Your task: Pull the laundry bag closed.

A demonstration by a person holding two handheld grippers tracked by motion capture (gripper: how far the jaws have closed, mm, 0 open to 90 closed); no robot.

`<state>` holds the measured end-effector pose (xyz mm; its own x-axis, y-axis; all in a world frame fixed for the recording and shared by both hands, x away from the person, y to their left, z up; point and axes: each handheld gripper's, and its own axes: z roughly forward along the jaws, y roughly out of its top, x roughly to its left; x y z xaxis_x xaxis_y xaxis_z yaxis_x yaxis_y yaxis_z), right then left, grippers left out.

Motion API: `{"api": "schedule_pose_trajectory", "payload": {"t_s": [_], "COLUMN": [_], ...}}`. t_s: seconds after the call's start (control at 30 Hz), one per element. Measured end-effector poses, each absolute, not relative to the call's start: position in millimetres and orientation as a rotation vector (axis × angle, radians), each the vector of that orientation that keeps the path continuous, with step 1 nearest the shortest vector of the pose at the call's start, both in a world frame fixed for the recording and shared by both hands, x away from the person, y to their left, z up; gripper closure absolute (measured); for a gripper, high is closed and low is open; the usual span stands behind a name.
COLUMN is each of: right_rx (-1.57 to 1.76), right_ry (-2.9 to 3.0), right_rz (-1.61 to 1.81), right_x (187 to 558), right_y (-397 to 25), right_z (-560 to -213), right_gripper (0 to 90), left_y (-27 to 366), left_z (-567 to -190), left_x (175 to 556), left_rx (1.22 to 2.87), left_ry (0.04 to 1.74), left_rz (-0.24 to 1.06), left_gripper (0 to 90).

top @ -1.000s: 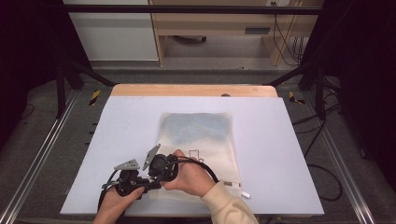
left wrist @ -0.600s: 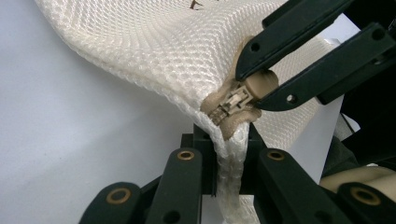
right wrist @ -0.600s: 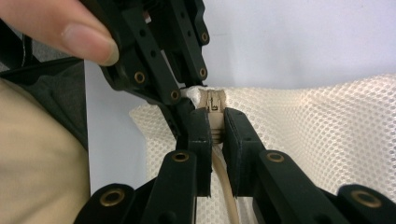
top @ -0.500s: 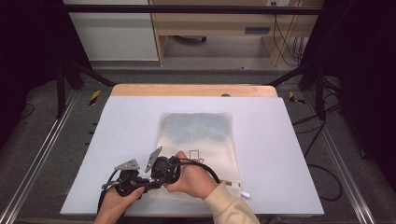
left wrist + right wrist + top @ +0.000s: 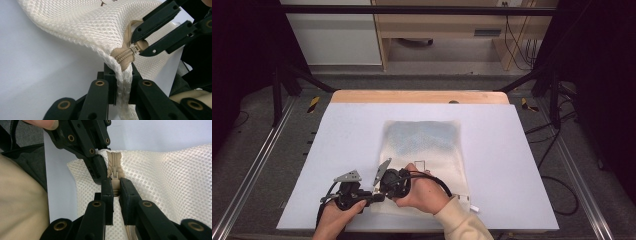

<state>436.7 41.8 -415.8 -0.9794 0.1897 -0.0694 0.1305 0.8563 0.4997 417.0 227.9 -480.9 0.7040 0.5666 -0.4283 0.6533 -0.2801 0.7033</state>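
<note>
Mesh bag (image 5: pixel 427 150) lies flat mid-worktop (image 5: pixel 337 150), its near corner lifted. Left gripper (image 5: pixel 122 82) has its jaws clamped on that corner's seam; right gripper (image 5: pixel 114 188) has its jaws pinched on the beige zipper pull (image 5: pixel 115 185). Something bluish, probably fabric, shows through the far half, indistinct behind the mesh.

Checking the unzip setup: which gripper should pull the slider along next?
Right. The right gripper is shut on the zipper pull, while the left gripper clamps the mesh bag corner, probably anchoring it.
</note>
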Motion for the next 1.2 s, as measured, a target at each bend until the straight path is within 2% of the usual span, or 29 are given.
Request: {"api": "schedule_pose_trajectory", "payload": {"t_s": [0.37, 0.87, 1.2], "right_rx": [0.243, 0.267, 0.304], "right_ry": [2.89, 2.887, 2.905], "right_rz": [0.819, 0.655, 0.694], "right_x": [433.7, 435.5, 441.3], "right_y": [44.0, 41.8, 29.1], "right_z": [-409.3, -423.6, -427.2], "right_gripper": [82.2, 82.3, 82.2], "left_y": [226.7, 236.2, 233.8], "left_z": [-480.0, -475.0, -476.7], "left_x": [416.8, 418.8, 418.3], "left_rx": [2.018, 1.971, 1.989], "left_ry": [0.954, 0.968, 0.952], "left_rz": [-0.062, -0.07, -0.08], "left_gripper": [83.2, 83.1, 83.0]}}
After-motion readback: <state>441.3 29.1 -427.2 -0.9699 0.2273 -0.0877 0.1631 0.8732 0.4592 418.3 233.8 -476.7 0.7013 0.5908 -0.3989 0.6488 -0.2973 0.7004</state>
